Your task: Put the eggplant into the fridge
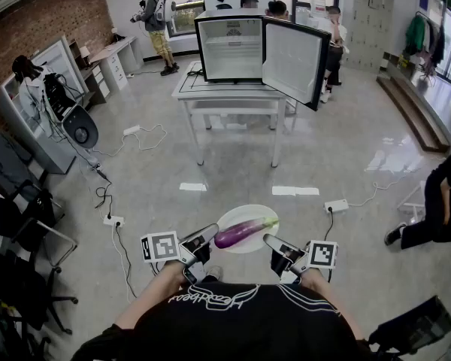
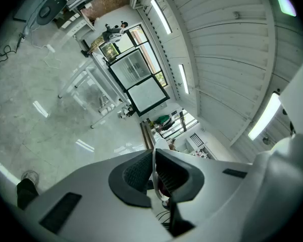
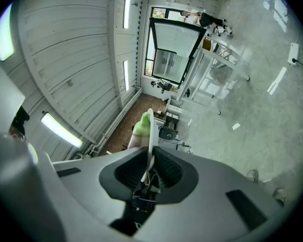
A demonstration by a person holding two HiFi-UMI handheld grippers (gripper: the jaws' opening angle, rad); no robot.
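Head view: left gripper (image 1: 198, 244) and right gripper (image 1: 274, 248) pinch the plate (image 1: 244, 210) rim in their jaws, eggplant (image 1: 240, 233) loose on top. Probably smooth, roll-prone; carry level.

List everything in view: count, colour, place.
eggplant: one, purple, green stem, on the plate
plate: one, white, held between both claws
fridge: one, black, door open, on the table
table: one, white, mid-room ahead
power strips: at least three, white, on the floor
tape marks: two, white, floor before table
bystanders: several, far end and right edge
left claw: one, grey, shut on plate's left rim
right claw: one, grey, shut on plate's right rim
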